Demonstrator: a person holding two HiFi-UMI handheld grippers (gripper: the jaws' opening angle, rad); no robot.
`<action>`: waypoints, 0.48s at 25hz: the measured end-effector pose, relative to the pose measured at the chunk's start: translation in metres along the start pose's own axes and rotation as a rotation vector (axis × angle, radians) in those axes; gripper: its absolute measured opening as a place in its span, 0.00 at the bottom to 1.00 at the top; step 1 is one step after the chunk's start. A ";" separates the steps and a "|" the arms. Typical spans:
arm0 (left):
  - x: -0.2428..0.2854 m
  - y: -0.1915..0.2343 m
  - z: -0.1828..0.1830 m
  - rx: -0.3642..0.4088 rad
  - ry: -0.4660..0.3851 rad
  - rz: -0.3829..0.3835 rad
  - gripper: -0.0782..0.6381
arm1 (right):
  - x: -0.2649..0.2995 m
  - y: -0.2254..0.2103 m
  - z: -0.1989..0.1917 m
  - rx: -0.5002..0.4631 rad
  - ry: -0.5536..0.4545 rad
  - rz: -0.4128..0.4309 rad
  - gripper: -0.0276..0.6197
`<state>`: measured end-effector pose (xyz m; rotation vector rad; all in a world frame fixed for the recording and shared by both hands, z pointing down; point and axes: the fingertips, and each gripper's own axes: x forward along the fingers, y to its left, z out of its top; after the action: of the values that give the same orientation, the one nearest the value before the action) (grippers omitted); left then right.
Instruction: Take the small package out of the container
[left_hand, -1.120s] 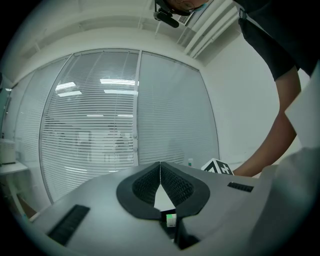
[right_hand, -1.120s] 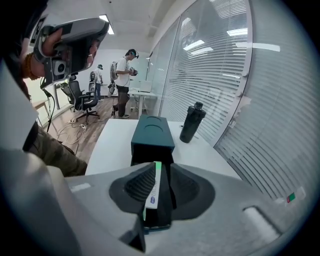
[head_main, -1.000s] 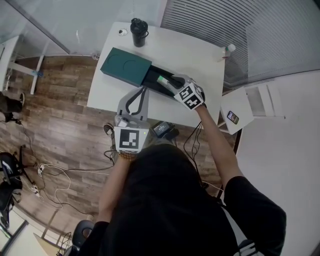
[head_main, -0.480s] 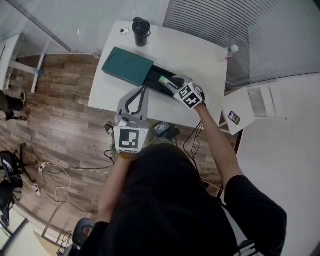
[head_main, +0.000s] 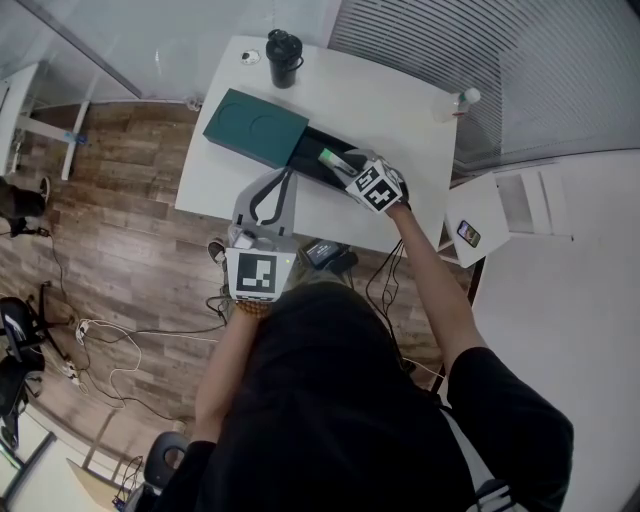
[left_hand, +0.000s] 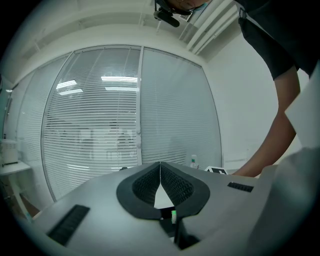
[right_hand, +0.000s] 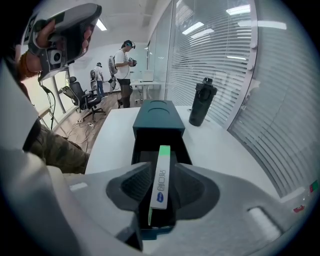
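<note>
Right hand-held gripper (right_hand: 161, 170): jaws just opening, package (right_hand: 160, 180) loose between them. Package print too small to read. Left hand-held gripper (left_hand: 160, 175): jaws together.

White table (head_main: 392, 112), green container (head_main: 255, 128), black bottle (head_main: 284, 60), small bottle (head_main: 457, 102)

This is an office. Ahead of the left gripper (left_hand: 160, 165) rise glass partition walls (left_hand: 100, 125) hung with slatted blinds (left_hand: 170, 115), and a white table (head_main: 400, 110) lies just ahead of and below it. Off to its left, a wood-plank floor (head_main: 120, 200) carries trailing cables (head_main: 110, 350) and black swivel chairs (right_hand: 82, 97). There 2 people (right_hand: 122, 60) stand beside another desk (right_hand: 145, 82), under ceiling strip lights (right_hand: 102, 25).
</note>
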<state>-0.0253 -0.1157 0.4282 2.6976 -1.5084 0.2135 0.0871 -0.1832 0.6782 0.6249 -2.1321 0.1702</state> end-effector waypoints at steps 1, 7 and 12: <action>0.000 0.000 0.000 -0.002 0.001 0.001 0.11 | 0.002 0.000 -0.003 0.001 0.011 0.003 0.27; -0.001 -0.002 -0.001 0.009 0.004 0.000 0.11 | 0.009 0.005 -0.015 0.010 0.054 0.016 0.27; 0.000 0.001 -0.002 -0.004 0.003 0.006 0.11 | 0.014 0.004 -0.020 0.010 0.078 0.022 0.27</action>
<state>-0.0264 -0.1154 0.4304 2.6895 -1.5144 0.2142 0.0929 -0.1785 0.7020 0.5916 -2.0651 0.2141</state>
